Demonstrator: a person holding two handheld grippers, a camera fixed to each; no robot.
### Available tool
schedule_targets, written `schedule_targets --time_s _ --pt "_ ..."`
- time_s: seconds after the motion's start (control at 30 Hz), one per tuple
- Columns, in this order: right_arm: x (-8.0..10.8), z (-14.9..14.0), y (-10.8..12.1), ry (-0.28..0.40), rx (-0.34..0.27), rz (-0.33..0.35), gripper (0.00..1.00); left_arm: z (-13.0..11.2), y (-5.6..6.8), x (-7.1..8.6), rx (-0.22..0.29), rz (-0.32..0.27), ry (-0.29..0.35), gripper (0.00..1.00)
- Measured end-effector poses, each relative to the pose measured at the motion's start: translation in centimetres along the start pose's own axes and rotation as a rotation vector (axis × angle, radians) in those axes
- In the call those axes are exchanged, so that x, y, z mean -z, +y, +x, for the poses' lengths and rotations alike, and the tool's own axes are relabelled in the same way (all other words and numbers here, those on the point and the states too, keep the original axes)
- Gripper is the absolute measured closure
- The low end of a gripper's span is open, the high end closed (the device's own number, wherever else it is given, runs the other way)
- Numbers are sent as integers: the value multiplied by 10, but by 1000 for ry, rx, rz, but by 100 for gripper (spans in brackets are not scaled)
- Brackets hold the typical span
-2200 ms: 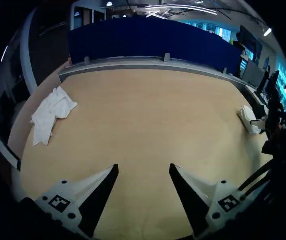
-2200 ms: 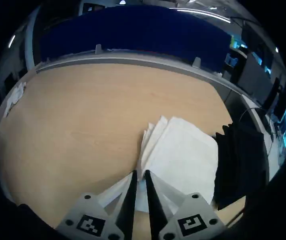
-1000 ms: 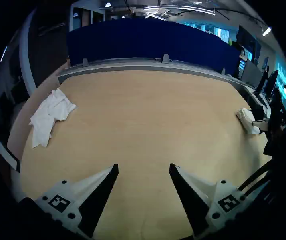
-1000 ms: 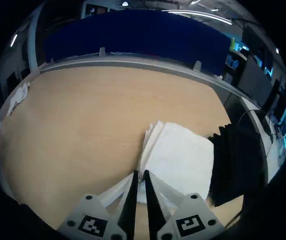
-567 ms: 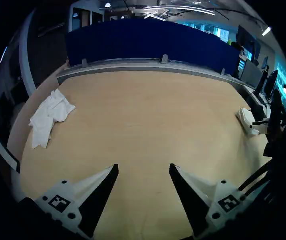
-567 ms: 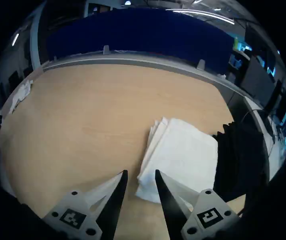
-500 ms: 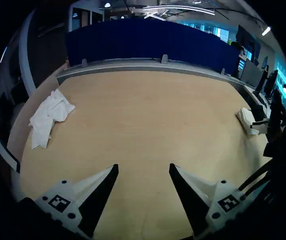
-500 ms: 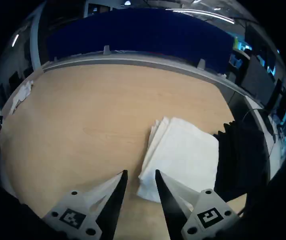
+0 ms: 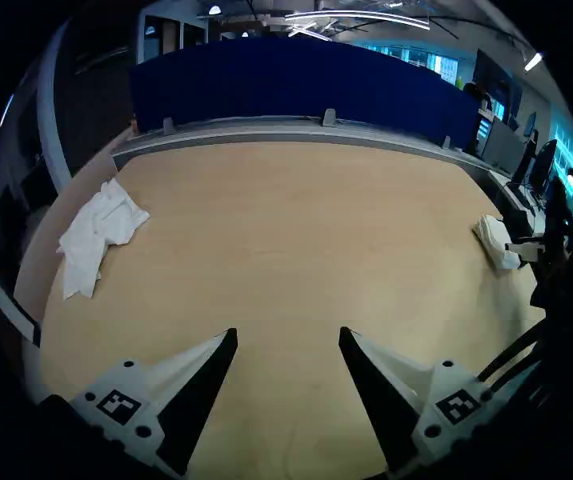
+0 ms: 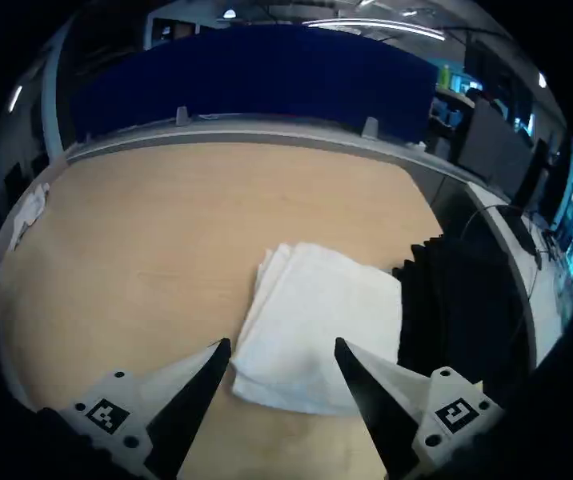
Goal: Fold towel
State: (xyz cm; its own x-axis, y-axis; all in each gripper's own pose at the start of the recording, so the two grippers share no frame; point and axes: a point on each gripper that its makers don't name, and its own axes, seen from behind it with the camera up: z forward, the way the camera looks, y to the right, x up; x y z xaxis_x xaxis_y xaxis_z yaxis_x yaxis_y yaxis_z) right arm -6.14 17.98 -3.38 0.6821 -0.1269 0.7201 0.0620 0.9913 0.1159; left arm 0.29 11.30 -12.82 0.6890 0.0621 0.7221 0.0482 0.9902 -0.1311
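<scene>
A: How many grippers are there, and how do they stand?

B: Two. The left gripper (image 9: 286,330) has its fingers wide apart, and the bare table (image 9: 286,224) shows in the gap. The right gripper (image 10: 281,341) is also wide apart and grips nothing. The near edge of the folded towel (image 10: 318,324) shows between its fingers.

A: And how many towels?

B: I count two white ones. The folded towel lies flat just ahead of the right gripper, from 12 toward 1 o'clock. In the left gripper view it is small, at 3 o'clock, near the table edge. The crumpled towel (image 9: 98,232) lies at about 9 o'clock in that view, near the left edge of the table and well apart from the folded one.

A: Is there something else?

B: There is one black pleated thing (image 10: 454,320) on the 3 o'clock side of the folded towel. I cannot tell if it touches the towel or is only just beside it. Far away, at 12 o'clock, one blue partition (image 9: 286,80) runs along the back edge of the table.

A: What is hard to make out?

B: The folded towel shows several layers on its left side, so I cannot tell if it is one towel or a pile. The black thing is cut off at its lower end. In the left gripper view, dark shapes at 3 to 4 o'clock stand just beside the folded towel, and I cannot say what they are.
</scene>
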Motion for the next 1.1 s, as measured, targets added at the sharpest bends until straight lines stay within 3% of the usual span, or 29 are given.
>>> schedule_targets --time_s 0.2,0.7,0.9,1.1 --pt "-1 -7 24 -18 -16 -36 0 0 1 -1 -2 -1 -2 6" --pt "-21 -46 26 -99 -14 -16 0 -4 -2 -2 -13 10 -14 6" --pt "-18 -38 27 -86 -13 -7 0 -3 1 -2 -13 7 -13 6" --pt "-14 -2 34 -34 3 -10 0 -3 3 -3 -11 4 -14 6"
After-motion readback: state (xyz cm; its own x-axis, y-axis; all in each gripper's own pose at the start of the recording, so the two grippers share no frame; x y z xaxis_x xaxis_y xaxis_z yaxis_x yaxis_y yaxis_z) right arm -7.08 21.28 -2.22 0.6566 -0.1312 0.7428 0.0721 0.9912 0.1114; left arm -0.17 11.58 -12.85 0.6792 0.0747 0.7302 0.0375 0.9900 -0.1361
